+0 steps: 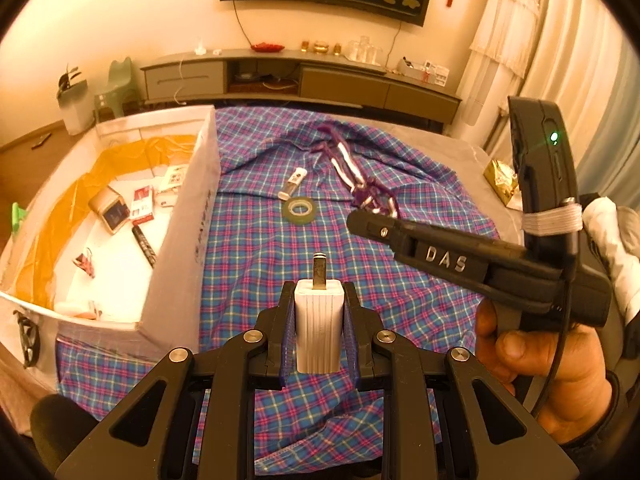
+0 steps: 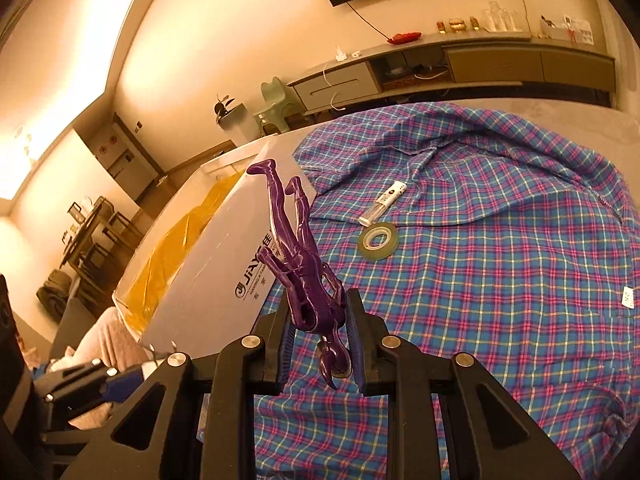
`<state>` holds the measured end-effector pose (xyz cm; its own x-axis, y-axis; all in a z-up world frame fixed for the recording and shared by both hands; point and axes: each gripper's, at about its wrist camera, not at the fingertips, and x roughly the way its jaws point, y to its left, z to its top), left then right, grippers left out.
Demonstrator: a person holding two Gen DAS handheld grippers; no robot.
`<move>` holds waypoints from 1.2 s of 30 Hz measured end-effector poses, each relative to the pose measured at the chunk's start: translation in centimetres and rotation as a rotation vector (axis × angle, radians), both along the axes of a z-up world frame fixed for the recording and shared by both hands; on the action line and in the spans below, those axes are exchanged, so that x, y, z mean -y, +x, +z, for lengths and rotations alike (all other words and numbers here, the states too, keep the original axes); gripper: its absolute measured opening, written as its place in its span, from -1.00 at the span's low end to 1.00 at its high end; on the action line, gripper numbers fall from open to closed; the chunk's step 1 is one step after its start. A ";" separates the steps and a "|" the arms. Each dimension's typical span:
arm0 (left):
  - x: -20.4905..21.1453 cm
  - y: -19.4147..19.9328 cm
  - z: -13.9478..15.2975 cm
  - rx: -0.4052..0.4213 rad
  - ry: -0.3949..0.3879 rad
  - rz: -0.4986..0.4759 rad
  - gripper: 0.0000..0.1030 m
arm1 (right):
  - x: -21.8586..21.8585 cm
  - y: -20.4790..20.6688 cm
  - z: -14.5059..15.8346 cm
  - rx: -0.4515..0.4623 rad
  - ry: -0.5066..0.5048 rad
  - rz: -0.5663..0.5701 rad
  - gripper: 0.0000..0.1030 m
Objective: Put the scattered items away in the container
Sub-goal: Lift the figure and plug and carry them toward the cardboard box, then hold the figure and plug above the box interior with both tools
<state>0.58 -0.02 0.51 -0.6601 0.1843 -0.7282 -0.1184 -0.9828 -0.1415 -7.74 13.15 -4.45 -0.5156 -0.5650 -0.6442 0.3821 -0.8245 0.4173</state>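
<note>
My left gripper is shut on a white charger plug, prongs pointing away, held above the plaid cloth just right of the white cardboard box. My right gripper is shut on a purple toy figure, which hangs with its legs stretched toward the box wall. In the left wrist view the right gripper comes in from the right, with the purple figure past its tip. A tape roll and a small white tube lie on the cloth.
The box holds several small packets and a dark marker on a white and yellow lining. The plaid cloth covers a grey surface. A gold packet lies at its right edge. A TV cabinet stands behind. A hand grips the right tool.
</note>
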 end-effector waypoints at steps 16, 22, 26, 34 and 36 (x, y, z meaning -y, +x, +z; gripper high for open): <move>2.9 2.8 1.1 -0.036 0.048 0.021 -0.57 | 2.4 4.4 0.5 -0.052 0.077 0.028 -0.51; 4.4 3.6 1.4 -0.047 0.080 0.036 -0.57 | 3.0 5.8 0.4 -0.054 0.074 0.025 -0.51; 5.4 4.0 1.4 -0.051 0.105 0.044 -0.57 | 3.6 6.9 0.4 -0.037 0.046 0.036 -0.51; 7.9 4.9 1.2 -0.052 0.156 0.060 -0.57 | 5.1 9.0 1.9 -0.074 0.035 0.050 -0.51; 8.6 5.1 1.0 -0.048 0.172 0.067 -0.57 | 5.6 9.3 2.3 -0.078 0.035 0.056 -0.51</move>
